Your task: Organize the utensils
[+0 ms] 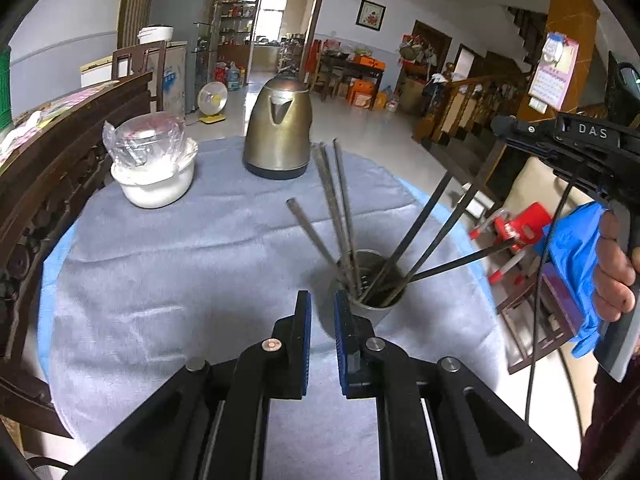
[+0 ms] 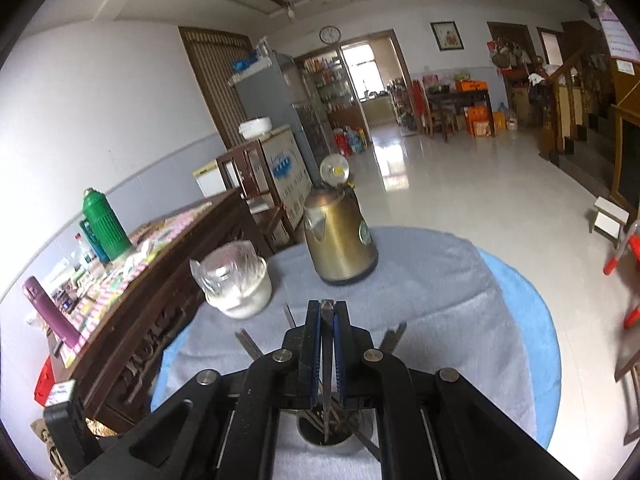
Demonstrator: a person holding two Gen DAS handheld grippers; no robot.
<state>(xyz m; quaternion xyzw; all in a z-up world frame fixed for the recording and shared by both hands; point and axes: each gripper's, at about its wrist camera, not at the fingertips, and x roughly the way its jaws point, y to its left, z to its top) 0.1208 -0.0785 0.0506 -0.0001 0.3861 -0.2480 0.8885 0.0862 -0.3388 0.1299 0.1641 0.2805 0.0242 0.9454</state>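
A metal cup [image 1: 374, 298] stands on the grey cloth and holds several chopsticks [image 1: 340, 208] that fan outward. My left gripper [image 1: 322, 312] is open and empty, its right finger close beside the cup's left rim. My right gripper [image 2: 327, 320] is shut on a single chopstick [image 2: 327, 360] that runs down between the pads into the cup [image 2: 334, 438] below. The other chopsticks [image 2: 248, 344] stick out on both sides of it. The right gripper's body [image 1: 580, 140] shows at the right of the left wrist view, above the cup.
A brass kettle [image 1: 280, 132] and a white bowl with a plastic-wrapped glass lid [image 1: 154, 164] stand at the far side of the round table [image 1: 160, 260]. A dark wooden sideboard [image 2: 152, 280] with a green thermos [image 2: 105, 224] stands to the left. A red stool [image 1: 516, 228] stands right of the table.
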